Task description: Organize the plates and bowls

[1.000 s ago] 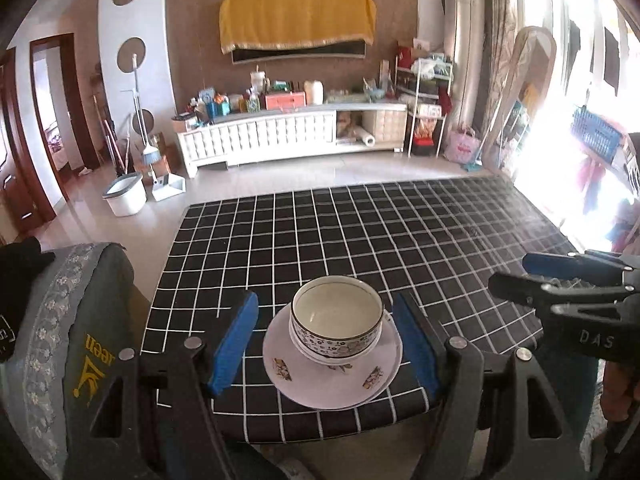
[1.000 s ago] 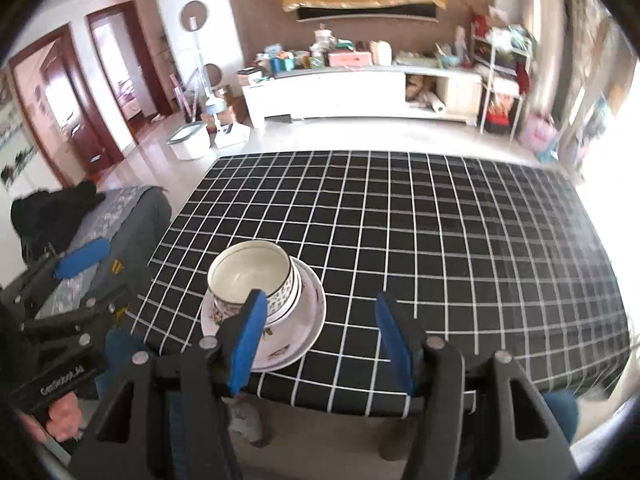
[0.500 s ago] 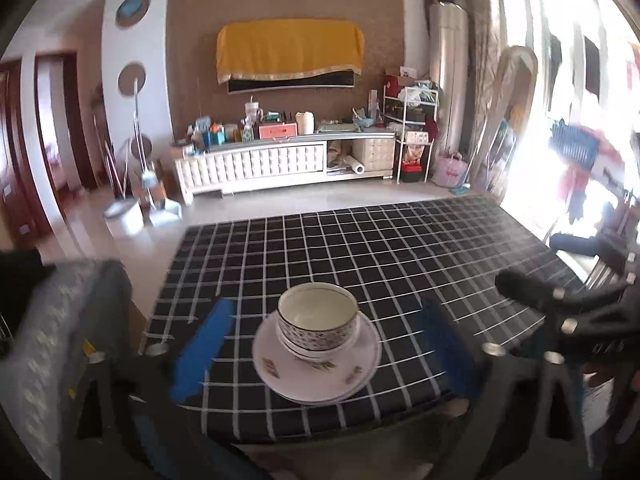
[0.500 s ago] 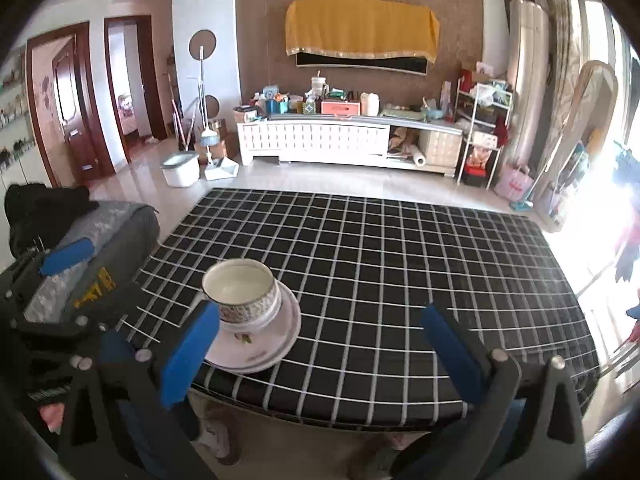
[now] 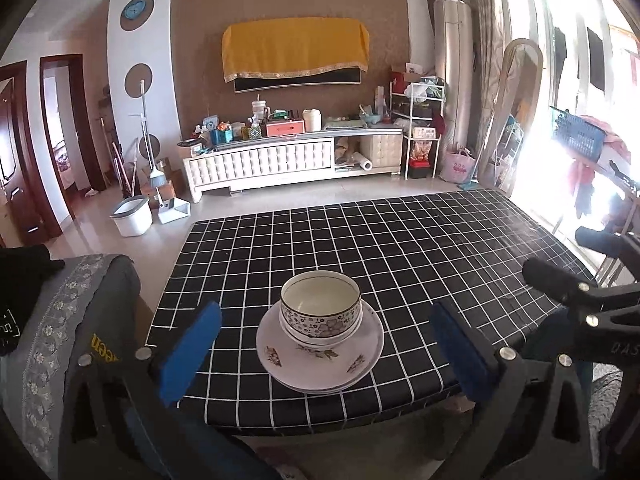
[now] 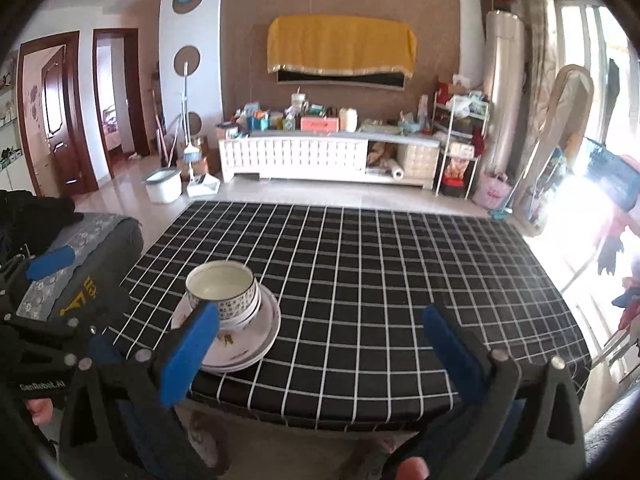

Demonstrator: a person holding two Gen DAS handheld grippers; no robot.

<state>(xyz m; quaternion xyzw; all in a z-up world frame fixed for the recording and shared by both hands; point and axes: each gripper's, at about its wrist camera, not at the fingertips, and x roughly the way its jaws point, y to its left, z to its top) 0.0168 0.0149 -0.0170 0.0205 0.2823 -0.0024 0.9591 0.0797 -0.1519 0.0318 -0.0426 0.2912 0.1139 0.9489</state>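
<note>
A stack of floral bowls (image 5: 320, 312) sits on stacked white floral plates (image 5: 320, 364) near the front left edge of the black checked table (image 5: 420, 248). My left gripper (image 5: 326, 354) is open and empty, held back from the table edge, its blue pads either side of the stack. In the right wrist view the bowls (image 6: 222, 292) and plates (image 6: 240, 344) lie front left. My right gripper (image 6: 316, 354) is open and empty, pulled back off the table, its left pad (image 6: 190, 354) in front of the plates.
A grey cushioned chair (image 5: 60, 328) stands left of the table. The right gripper's body (image 5: 580, 292) shows at the right of the left wrist view. A TV cabinet (image 5: 292, 160) and a white bucket (image 5: 132, 216) stand on the floor beyond.
Both grippers have pulled back and up from the stack and opened wider. The bowls and plates have stayed in place.
</note>
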